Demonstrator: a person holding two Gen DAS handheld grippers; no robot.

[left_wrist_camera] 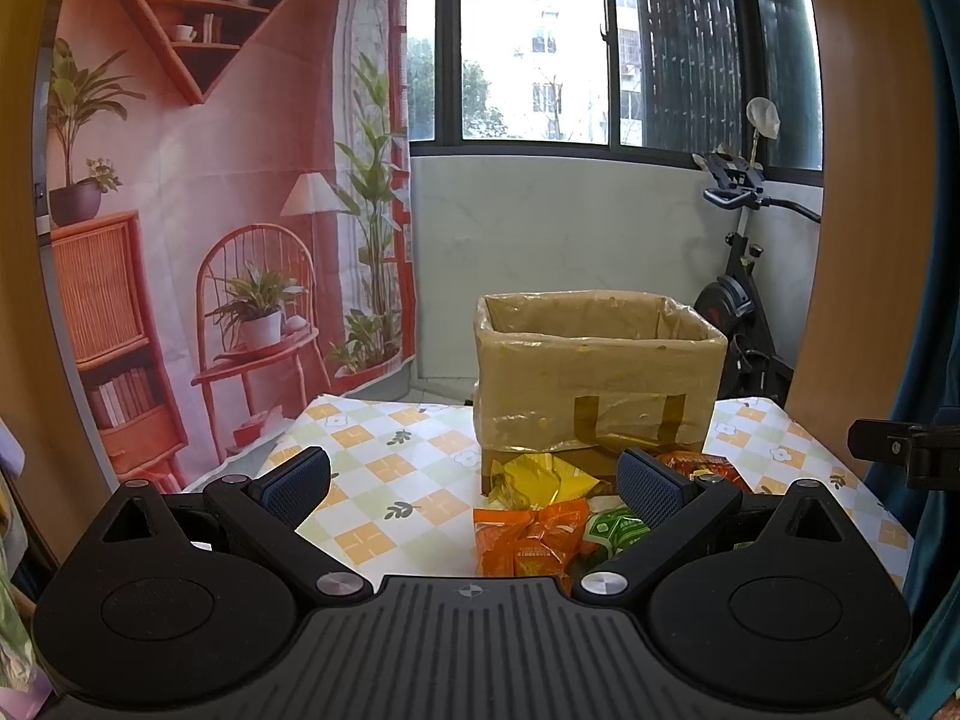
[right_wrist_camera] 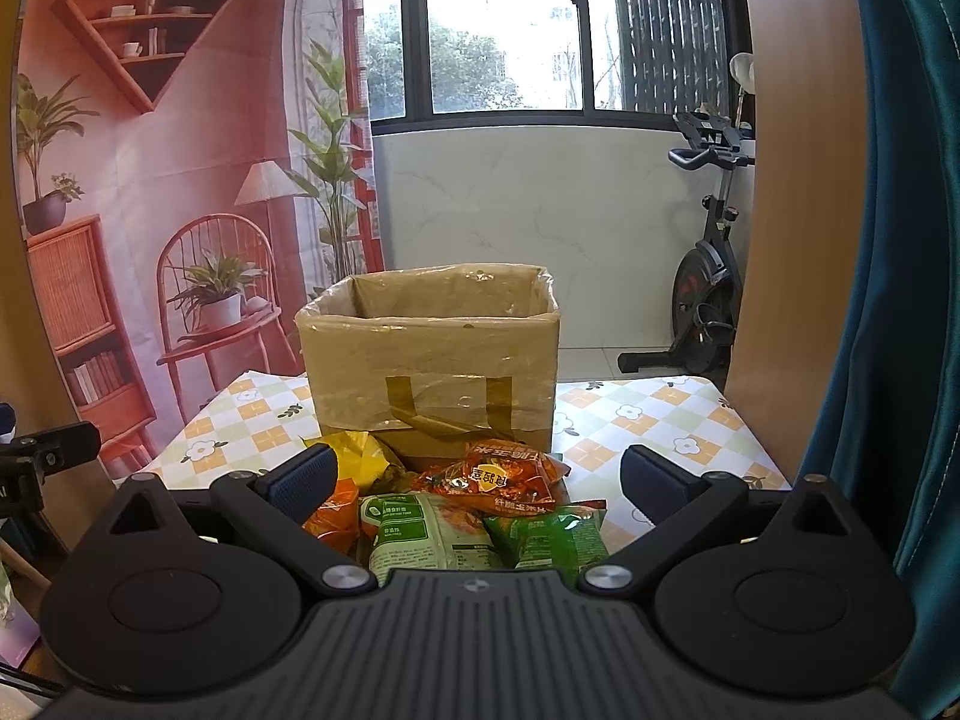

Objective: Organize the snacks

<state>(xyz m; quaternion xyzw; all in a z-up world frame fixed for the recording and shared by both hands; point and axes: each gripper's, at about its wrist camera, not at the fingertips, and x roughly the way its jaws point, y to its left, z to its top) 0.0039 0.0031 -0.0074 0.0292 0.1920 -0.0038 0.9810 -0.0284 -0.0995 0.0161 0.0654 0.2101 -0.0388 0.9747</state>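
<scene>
A printed fabric backdrop (right_wrist_camera: 150, 180) in pink and orange, showing shelves, a chair and potted plants, hangs on the left of the room, beside a dark-framed window (right_wrist_camera: 498, 30). A black exercise bike (right_wrist_camera: 708, 276) stands on the floor at the right, next to a teal curtain (right_wrist_camera: 900, 240).

The surface (right_wrist_camera: 660, 420), covered by a checked cloth with orange and green squares and small flowers, carries an open brown cardboard box lined with clear plastic film (right_wrist_camera: 432, 360). The box stands upright near the middle of the surface, with tape strips on its front wall; what lies inside cannot be seen from either view.

Both grippers hover low over the near edge of the surface, well apart from each other. The left gripper (left_wrist_camera: 474, 480) has its jaws spread wide and holds nothing. The right gripper (right_wrist_camera: 477, 480) is likewise spread wide and empty.

The snacks lie in a loose pile on the surface just in front of the box. In the right wrist view, a pale green and white snack bag (right_wrist_camera: 420, 534) lies nearest, touching a small dark green packet (right_wrist_camera: 558, 534) on its right. Behind them rests a red crinkled packet with yellow lettering (right_wrist_camera: 492, 474). An orange foil packet (left_wrist_camera: 528, 534) and a yellow foil packet (left_wrist_camera: 546, 477) lie at the left side of the pile, the yellow one close against the foot of the box.
</scene>
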